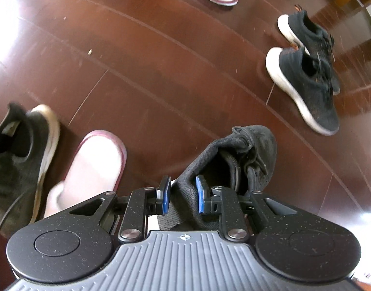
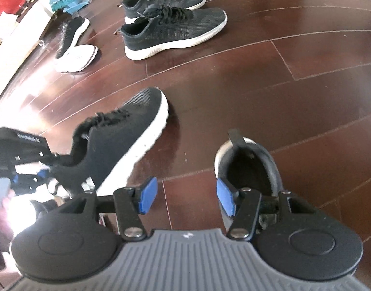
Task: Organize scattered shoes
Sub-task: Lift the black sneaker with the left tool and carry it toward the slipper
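Left gripper point(image 1: 183, 194): blue pads nearly closed, pinching the knit heel collar of a black sneaker point(image 1: 246, 160), toe pointing away over the dark glossy plank floor point(image 1: 149, 72). Right gripper point(image 2: 186, 197): pads wide apart, holding nothing; a black slip-on shoe point(image 2: 248, 167) lies just beyond the right pad. Bare floor lies open ahead between the scattered pairs.

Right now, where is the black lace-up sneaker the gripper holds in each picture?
Left wrist: black lace-up sneaker, bottom centre, held by the left gripper.
Right wrist: left of centre, heel in that gripper.
Shared landmark: the reddish-brown wooden floor.
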{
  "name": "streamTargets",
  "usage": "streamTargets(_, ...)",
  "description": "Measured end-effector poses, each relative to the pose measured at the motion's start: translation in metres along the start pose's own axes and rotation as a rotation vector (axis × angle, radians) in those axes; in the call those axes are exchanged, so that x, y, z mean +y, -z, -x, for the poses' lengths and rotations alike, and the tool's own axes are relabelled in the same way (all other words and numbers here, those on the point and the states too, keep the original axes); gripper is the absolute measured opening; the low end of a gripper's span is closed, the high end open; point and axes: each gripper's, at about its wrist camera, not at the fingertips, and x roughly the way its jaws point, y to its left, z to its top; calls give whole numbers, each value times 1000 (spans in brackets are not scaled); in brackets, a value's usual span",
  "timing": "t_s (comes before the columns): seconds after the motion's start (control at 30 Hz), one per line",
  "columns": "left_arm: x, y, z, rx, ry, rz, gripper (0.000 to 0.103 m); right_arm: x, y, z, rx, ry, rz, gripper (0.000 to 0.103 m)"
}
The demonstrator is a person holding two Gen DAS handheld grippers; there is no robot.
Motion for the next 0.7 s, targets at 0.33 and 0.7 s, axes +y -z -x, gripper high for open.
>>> streamTargets(0.33, 25, 87, 16, 11, -25, 26, 26, -39, 55, 50, 39, -25, 13, 59)
streamTargets(0.7, 50, 192, 38, 26, -105, 17, 26, -68, 115, 101, 26, -81, 9, 59)
